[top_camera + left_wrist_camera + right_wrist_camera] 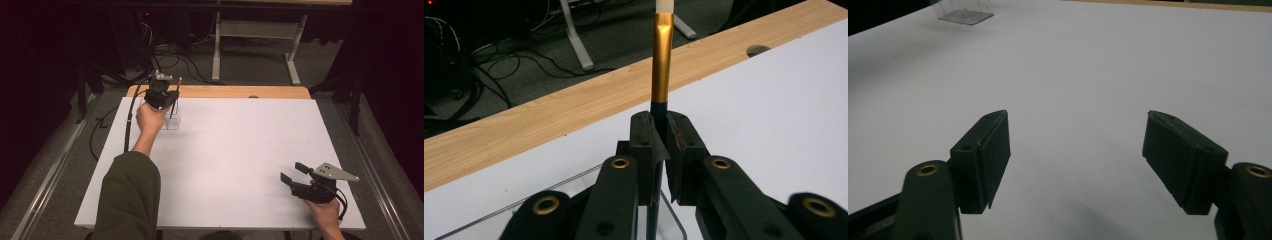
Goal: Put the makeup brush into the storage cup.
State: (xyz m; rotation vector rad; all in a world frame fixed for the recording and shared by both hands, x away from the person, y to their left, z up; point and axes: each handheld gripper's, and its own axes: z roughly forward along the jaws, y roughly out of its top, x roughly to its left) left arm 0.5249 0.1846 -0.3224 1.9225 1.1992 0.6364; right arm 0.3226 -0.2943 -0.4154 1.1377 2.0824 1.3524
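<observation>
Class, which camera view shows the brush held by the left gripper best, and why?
The left gripper view: the brush stands upright and close, its gold ferrule sharp, its dark handle clamped in the left gripper. The high view shows the brush as a thin far stick. The right gripper view faces bare table.

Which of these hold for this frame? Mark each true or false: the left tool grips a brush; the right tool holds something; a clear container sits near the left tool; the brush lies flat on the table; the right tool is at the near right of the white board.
1. The left tool is clamped on a brush. True.
2. The right tool holds something. False: its jaws stand wide apart with nothing between them.
3. A clear container sits by the left tool. True.
4. The brush lies flat on the table. False: it stands roughly upright in the grip, metal ferrule upward.
5. The right tool is over the near right part of the white board. True.
</observation>
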